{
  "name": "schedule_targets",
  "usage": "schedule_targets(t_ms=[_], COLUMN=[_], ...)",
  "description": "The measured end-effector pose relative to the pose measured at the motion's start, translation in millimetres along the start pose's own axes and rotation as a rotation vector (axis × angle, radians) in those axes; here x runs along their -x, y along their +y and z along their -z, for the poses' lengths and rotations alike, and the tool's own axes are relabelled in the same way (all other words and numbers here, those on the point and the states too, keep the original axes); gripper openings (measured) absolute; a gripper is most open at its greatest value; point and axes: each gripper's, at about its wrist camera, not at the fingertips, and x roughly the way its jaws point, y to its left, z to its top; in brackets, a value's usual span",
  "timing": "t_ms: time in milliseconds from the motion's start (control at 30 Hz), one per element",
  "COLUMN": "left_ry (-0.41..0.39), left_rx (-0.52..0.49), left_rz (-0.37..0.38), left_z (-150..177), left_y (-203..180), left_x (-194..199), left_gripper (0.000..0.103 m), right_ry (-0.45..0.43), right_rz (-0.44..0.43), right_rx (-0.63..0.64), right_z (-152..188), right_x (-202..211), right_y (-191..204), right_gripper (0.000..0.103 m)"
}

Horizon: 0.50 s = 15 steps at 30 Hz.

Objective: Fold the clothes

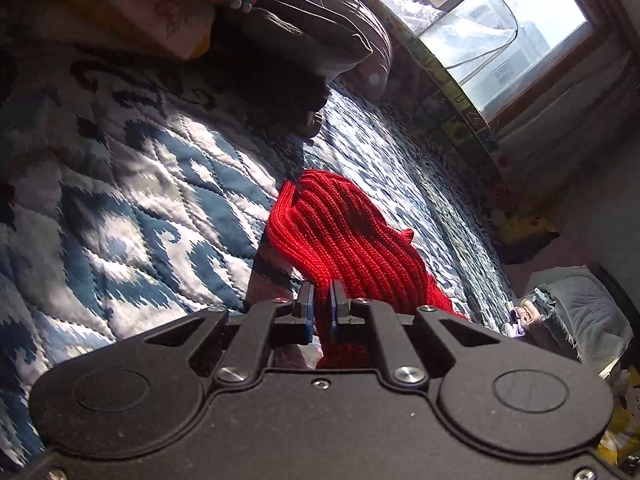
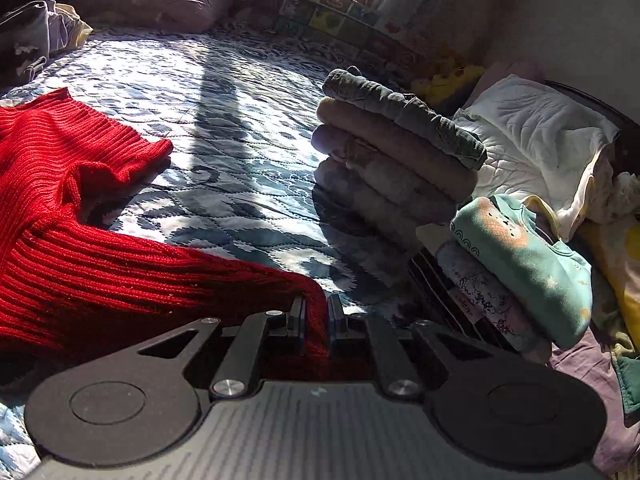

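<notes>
In the left wrist view, the left claw (image 1: 321,304) sits at lower centre, pinched together on a fold of the red knit sweater (image 1: 340,236), which rises from the pads toward the middle of the frame above the blue-and-white quilted bed (image 1: 132,184). To fold well from here, I would keep this pinch firm and carry the edge in step with the other claw, so the ribbing lies flat instead of bunching.

In the right wrist view, the right claw (image 2: 317,320) at lower centre is likewise clamped on an edge of the sweater, whose bulk spreads across the left half of the frame, part lying on the bed. A cuff or hem end lies at left centre. A hand (image 2: 384,168), one finger wrapped in grey cloth, hovers right of centre, apart from the sweater. Folded clothes (image 2: 532,264) are stacked at the right.

The sweater is bright red, thick, heavily ribbed, and looks soft and stretchy; it will likely sag between the two grips.
</notes>
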Motion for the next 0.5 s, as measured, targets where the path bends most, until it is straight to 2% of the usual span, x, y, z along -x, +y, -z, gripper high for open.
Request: schedule_targets(t_ms=[167,300,400,467,500], left_ry=[0.034,0.045,0.010,-0.017,-0.026], left_rx=[0.007,0.031,-0.002,-0.008,0.000], left_rz=[-0.107,-0.127,-0.173,-0.192,-0.196], left_z=[4.6,4.7,3.4,3.3,4.1], left_y=[15.7,18.2,10.3,6.4,5.0], left_x=[-15.5,-18.5,-10.8,-3.2,1.0], left_gripper=[0.005,0.007,0.026,0.043,0.045], right_ry=[0.104,0.107,0.037,-0.018,-0.042], right_rz=[0.035,0.049,0.025,0.027,0.024], right_rx=[-0.022,-0.029,-0.101,-0.178,-0.224], right_z=[-22.6,-31.3,-30.5,-26.3,-23.6], right_x=[-50.8,-57.6,-36.7,-18.5,-9.6], right_y=[4.3,22.1,23.6,18.3,14.4], right_gripper=[0.014,0.033,0.048,0.059,0.064])
